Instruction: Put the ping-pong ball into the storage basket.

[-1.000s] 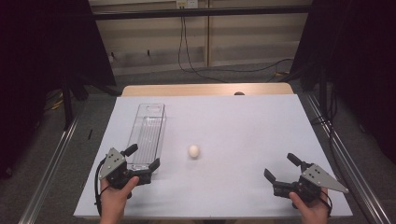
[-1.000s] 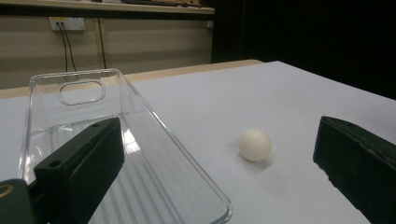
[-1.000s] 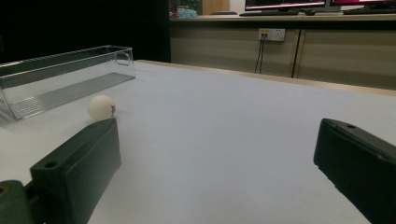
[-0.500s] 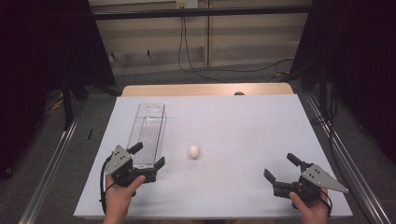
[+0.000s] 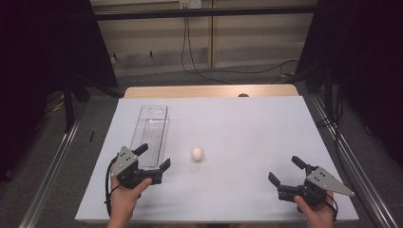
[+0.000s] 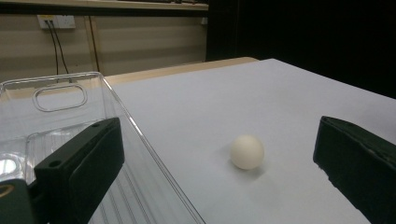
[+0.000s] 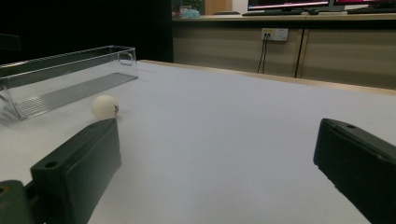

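A small white ball (image 5: 197, 154) lies on the white table (image 5: 247, 123), right of a long clear plastic tray (image 5: 151, 134). My left gripper (image 5: 153, 157) is open at the tray's near end, with the ball a little to its right and nothing between its jaws. From the left gripper view the ball (image 6: 247, 151) sits ahead between the jaws, and the tray (image 6: 60, 121) is on the left. My right gripper (image 5: 287, 170) is open near the front right corner, far from the ball (image 7: 104, 107), with nothing held. The tray (image 7: 70, 77) is seen at the far left there.
A wooden strip (image 5: 209, 90) borders the table's far edge. Metal rails (image 5: 52, 166) run along both sides of the table. Cables (image 5: 190, 47) hang down the wall behind. Open tabletop lies between the ball and the right gripper.
My left gripper has shifted slightly right and toward the front along the tray's near end. The ball, the tray and the right gripper have stayed put.
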`<action>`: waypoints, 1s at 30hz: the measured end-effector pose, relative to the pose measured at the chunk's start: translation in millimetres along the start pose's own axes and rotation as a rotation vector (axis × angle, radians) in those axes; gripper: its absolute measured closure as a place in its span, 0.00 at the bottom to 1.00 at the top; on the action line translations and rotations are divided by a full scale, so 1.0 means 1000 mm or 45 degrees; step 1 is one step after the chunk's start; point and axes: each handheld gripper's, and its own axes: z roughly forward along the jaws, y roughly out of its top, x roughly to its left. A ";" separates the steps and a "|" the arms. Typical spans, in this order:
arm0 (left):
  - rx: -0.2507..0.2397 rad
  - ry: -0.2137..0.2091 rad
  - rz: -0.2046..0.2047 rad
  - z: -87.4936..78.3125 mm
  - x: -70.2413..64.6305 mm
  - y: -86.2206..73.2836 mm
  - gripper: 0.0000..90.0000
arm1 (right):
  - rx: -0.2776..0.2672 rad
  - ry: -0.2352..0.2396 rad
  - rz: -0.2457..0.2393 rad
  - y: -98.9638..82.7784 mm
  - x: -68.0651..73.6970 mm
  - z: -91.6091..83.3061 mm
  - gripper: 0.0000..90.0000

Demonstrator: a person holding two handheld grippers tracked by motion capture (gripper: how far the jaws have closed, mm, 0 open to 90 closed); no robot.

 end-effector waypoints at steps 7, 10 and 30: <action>0.010 -0.010 0.016 0.005 -0.003 0.001 0.02 | -0.001 0.001 0.001 0.000 0.000 0.000 0.00; 0.010 -0.012 0.012 0.007 -0.005 0.002 0.02 | -0.001 0.003 0.002 0.000 0.000 0.000 0.00; 0.035 -0.030 0.022 0.017 -0.013 0.006 0.02 | 0.001 0.006 0.001 0.000 0.000 0.000 0.01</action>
